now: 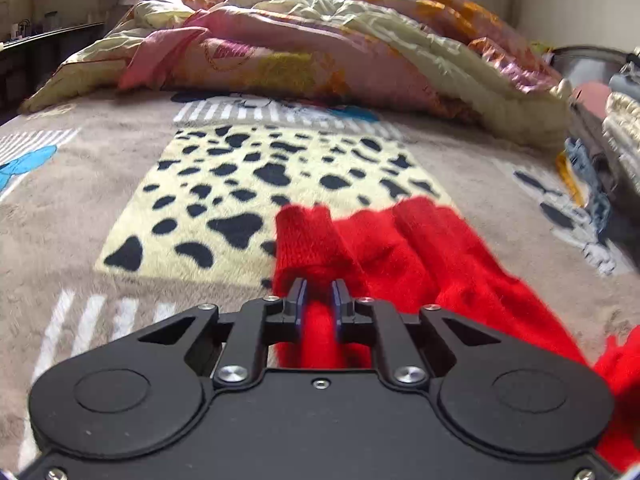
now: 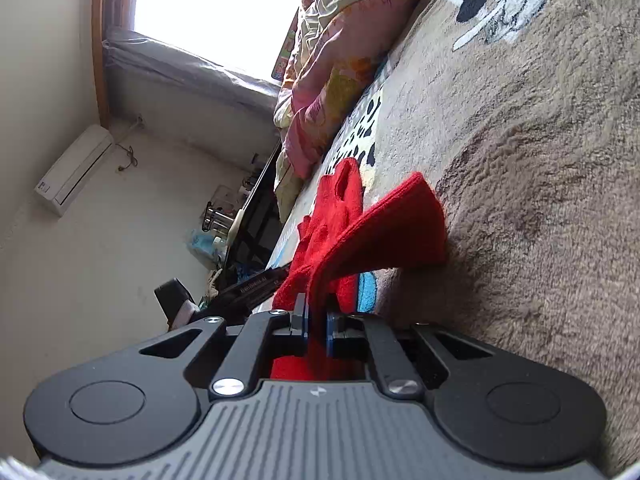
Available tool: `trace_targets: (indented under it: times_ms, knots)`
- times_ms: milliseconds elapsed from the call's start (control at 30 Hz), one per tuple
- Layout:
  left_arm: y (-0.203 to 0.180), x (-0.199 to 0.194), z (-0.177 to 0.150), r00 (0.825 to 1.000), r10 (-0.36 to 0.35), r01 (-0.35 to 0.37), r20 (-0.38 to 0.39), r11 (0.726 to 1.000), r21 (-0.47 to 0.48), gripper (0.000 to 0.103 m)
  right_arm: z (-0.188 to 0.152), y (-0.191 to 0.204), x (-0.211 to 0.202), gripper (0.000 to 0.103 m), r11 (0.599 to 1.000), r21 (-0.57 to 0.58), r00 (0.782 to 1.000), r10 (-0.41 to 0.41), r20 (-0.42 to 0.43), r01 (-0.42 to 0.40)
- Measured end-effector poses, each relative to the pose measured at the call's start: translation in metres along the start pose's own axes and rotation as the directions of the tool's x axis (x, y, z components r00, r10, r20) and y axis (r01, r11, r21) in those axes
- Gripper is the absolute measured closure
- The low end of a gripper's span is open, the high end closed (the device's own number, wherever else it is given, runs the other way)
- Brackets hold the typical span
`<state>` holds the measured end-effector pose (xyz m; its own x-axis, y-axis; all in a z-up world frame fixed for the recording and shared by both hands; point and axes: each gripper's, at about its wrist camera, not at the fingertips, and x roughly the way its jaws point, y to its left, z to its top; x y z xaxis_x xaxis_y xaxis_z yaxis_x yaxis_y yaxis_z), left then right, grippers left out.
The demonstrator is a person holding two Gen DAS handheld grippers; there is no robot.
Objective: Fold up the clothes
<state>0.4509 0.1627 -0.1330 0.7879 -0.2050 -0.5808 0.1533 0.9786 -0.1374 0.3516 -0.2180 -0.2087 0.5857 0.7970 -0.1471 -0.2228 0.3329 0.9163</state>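
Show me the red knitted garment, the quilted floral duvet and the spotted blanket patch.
Red knitted garment (image 1: 420, 248): left wrist view, bunched middle.
Quilted floral duvet (image 1: 320, 40): left wrist view, crumpled top.
Black-spotted cream blanket patch (image 1: 224, 184): left wrist view, centre.

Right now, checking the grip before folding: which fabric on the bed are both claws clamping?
The red knit garment, not the floral quilt heaped farther back or the spotted blanket underneath.

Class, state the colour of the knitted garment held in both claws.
Bright red. The knitted garment shows best in the left wrist view.
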Motion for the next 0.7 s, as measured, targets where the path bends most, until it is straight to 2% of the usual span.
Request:
trace_targets:
  times_ms: [167, 300, 400, 500, 533, 567, 700]
  knots:
    - [0.006, -0.029, 0.007, 1.000, 0.010, -0.011, 0.014, 0.998, 0.057, 0.094, 0.000, -0.001, -0.001, 0.093, 1.000, 0.009, 1.000, 0.007, -0.001, -0.007]
    - [0.003, -0.059, 0.004, 0.999, -0.033, 0.033, -0.006, 0.988, 0.148, 0.094, 0.000, 0.000, -0.002, 0.093, 1.000, 0.011, 1.000, 0.023, 0.004, -0.023]
    - [-0.006, -0.077, -0.004, 0.993, -0.103, 0.112, -0.050, 0.971, 0.213, 0.094, 0.000, 0.001, -0.002, 0.093, 1.000, 0.006, 1.000, 0.028, 0.008, -0.028]
    - [-0.019, -0.079, -0.021, 0.975, -0.174, 0.205, -0.136, 0.941, 0.269, 0.094, 0.000, 0.000, -0.001, 0.093, 1.000, 0.012, 1.000, 0.015, 0.019, -0.015]
    - [-0.024, -0.070, -0.032, 0.970, -0.167, 0.213, -0.178, 0.936, 0.279, 0.089, 0.000, 0.000, 0.000, 0.093, 1.000, 0.010, 1.000, 0.011, 0.021, -0.012]
    - [-0.029, -0.064, -0.041, 0.966, -0.161, 0.215, -0.201, 0.934, 0.285, 0.088, 0.000, 0.000, 0.000, 0.093, 1.000, 0.006, 1.000, 0.007, 0.023, -0.007]
    - [-0.023, -0.086, -0.049, 0.983, -0.152, 0.173, -0.104, 0.955, 0.243, 0.087, 0.000, -0.001, 0.001, 0.092, 1.000, 0.004, 0.999, 0.003, 0.032, -0.003]
